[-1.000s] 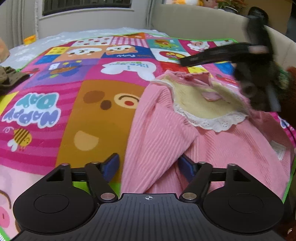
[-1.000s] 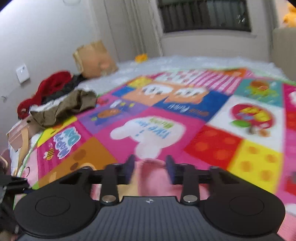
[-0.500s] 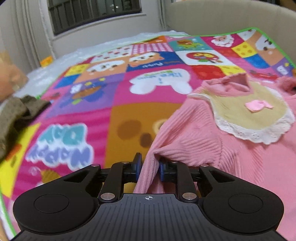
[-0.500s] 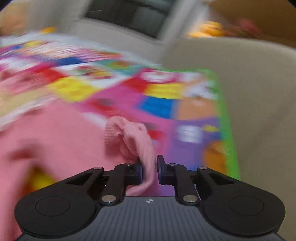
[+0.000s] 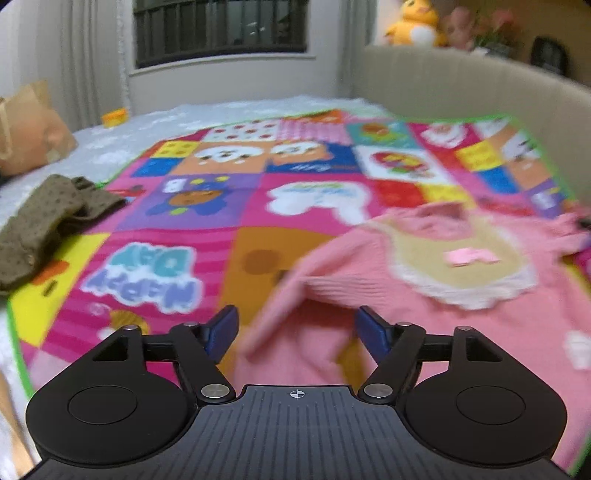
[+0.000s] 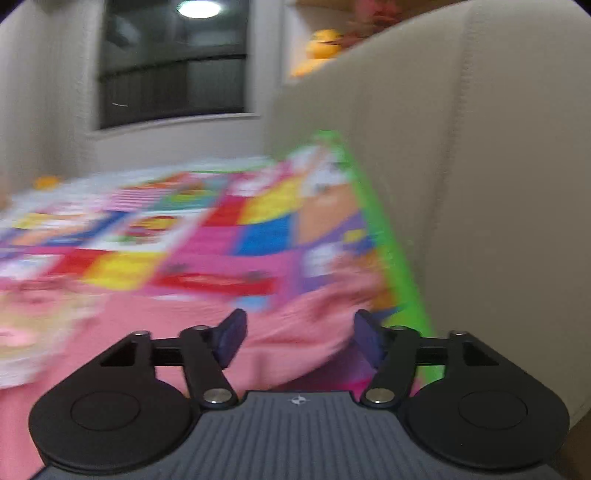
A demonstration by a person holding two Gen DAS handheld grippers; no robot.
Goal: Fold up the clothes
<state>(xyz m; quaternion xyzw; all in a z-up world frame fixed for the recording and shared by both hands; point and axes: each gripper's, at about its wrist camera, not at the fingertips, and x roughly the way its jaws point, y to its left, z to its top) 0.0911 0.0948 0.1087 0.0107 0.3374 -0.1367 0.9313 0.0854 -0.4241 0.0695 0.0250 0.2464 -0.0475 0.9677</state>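
Observation:
A pink ribbed child's top (image 5: 436, 295) with a cream lace-edged bib and a small pink bow lies on the colourful patchwork play mat (image 5: 229, 221). My left gripper (image 5: 299, 330) is open, its blue pads either side of the top's left sleeve, which lies loose between them. In the right wrist view my right gripper (image 6: 297, 336) is open over the top's right sleeve (image 6: 295, 332), close to the mat's green edge. That view is blurred.
An olive-brown garment (image 5: 48, 229) lies at the mat's left edge. A brown paper bag (image 5: 29, 129) stands at the back left. A beige padded headboard (image 6: 480, 184) rises along the right. Plush toys (image 5: 417, 22) sit on a shelf above it.
Both grippers were shut on the pink top's sleeves half a second ago. Both have opened and let the sleeves go, and the sleeves now lie spread out to the sides.

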